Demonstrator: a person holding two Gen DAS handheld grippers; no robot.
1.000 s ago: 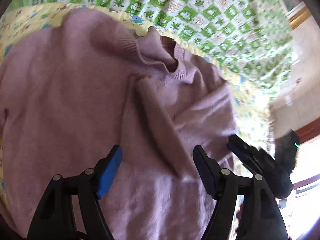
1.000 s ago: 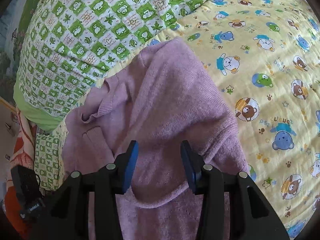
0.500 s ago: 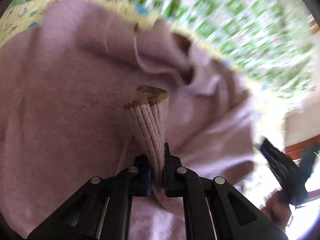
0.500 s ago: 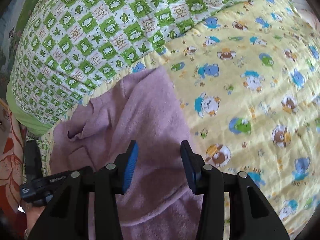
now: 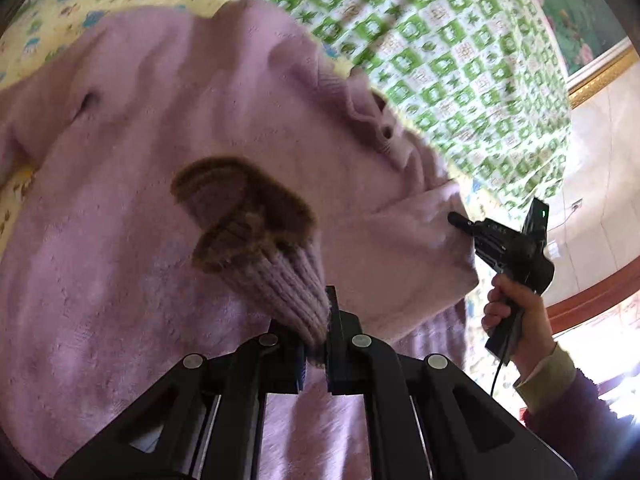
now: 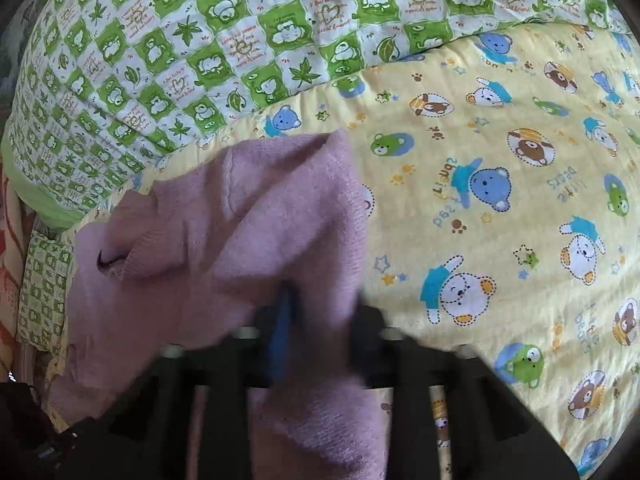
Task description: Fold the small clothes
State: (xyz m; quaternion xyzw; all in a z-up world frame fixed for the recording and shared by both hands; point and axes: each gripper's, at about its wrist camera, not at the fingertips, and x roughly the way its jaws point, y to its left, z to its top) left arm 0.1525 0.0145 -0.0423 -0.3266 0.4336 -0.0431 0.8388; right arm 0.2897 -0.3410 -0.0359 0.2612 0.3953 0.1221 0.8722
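A mauve knitted sweater (image 5: 160, 184) lies spread on a yellow bear-print quilt (image 6: 500, 184). My left gripper (image 5: 316, 344) is shut on the ribbed sleeve cuff (image 5: 280, 280) with its brown trim and holds it lifted above the sweater body. The neck opening (image 5: 380, 124) lies further ahead. My right gripper (image 6: 320, 320) is blurred; its jaws stand around the sweater's side edge (image 6: 280, 220) with fabric between them. It also shows in the left wrist view (image 5: 460, 220), its tip at the sweater's right edge.
A green and white checked quilt (image 6: 200, 40) lies bunched behind the sweater. The yellow quilt stretches to the right. A framed picture (image 5: 592, 20) and a pale wall stand beyond the bed.
My left gripper closed on the sleeve cuff and lifted it over the sweater body. My right gripper moved in onto the sweater's side edge and its jaws narrowed around the fabric.
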